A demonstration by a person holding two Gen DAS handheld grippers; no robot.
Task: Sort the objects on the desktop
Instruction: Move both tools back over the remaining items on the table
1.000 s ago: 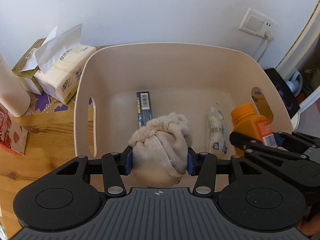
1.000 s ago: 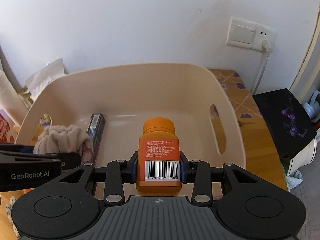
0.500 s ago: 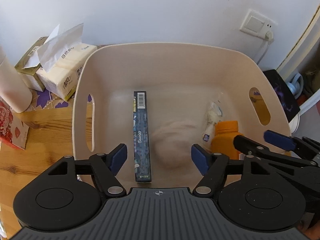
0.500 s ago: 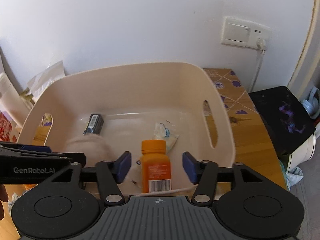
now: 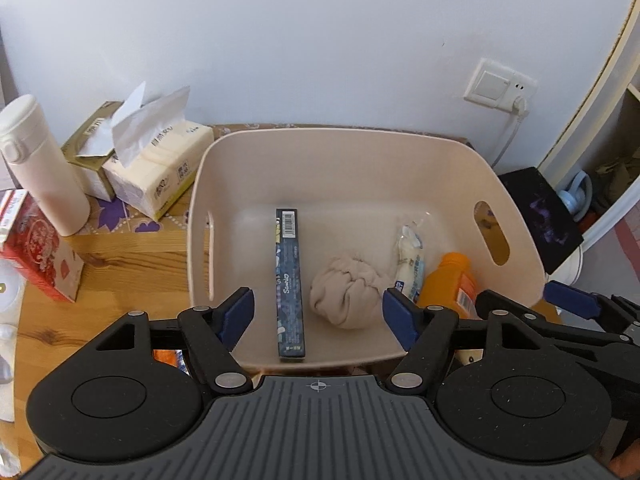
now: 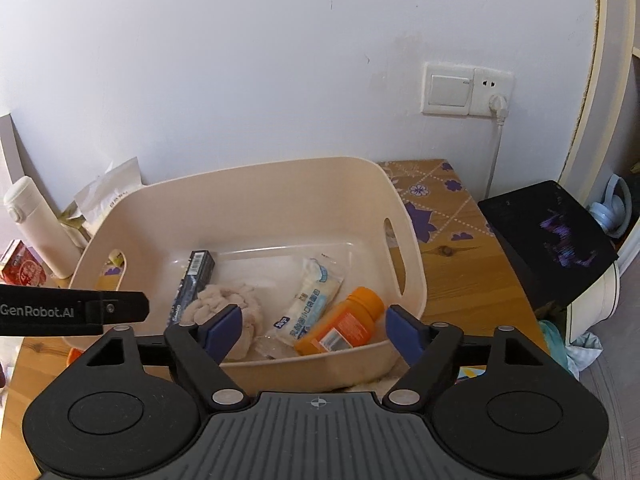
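The beige bin (image 5: 516, 200) stood on the wooden table (image 5: 112, 272), and in it lay a long dark box (image 5: 289, 280), a balled beige cloth (image 5: 346, 296), a tipped orange bottle (image 6: 340, 326) and a white sachet (image 6: 314, 300) touching it. Both the left gripper (image 5: 318, 316) and the right gripper (image 6: 314, 330) hung at the bin's near rim, jaws spread wide and holding nothing.

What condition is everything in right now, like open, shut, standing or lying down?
left gripper: open, holding nothing
right gripper: open, holding nothing
orange bottle: capped, lying on its side in the bin
beige bin: upright, no lid
cloth ball: bunched up, resting in the bin
dark box: lying flat in the bin
white flask: upright, lid shut
tissue pack: open, tissue sticking out
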